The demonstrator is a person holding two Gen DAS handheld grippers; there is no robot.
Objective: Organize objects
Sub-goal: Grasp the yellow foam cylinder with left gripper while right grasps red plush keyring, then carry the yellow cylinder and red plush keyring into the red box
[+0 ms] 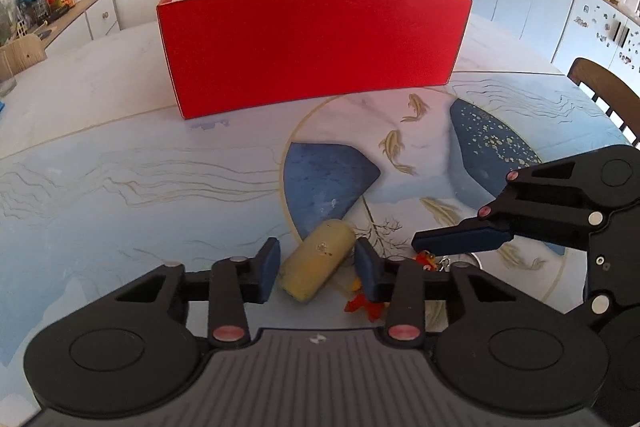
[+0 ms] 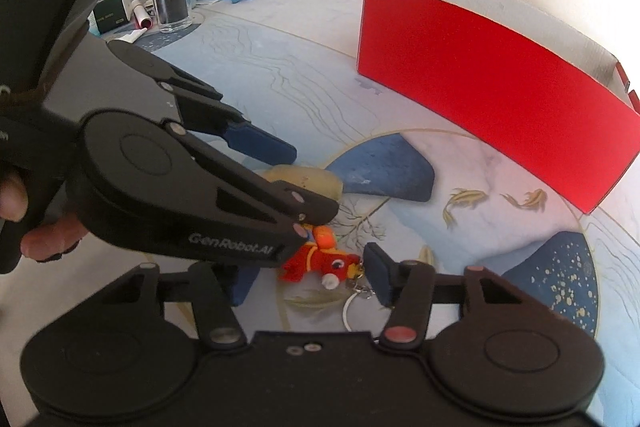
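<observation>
Between the blue pads of the left gripper lies a pale yellow, cork-like cylinder, on its side on the painted tabletop, its surface matte with a small dark speck; the jaws are spread around it, with a gap visible on each side. Just beside it sits a small red and orange plush fish keychain with a white snout and a silver ring, lying flat on the table. The right gripper straddles this toy with its jaws spread wide, neither pad touching it. Well behind both objects stands an open red cardboard box with a white interior, resting on the same table.
</observation>
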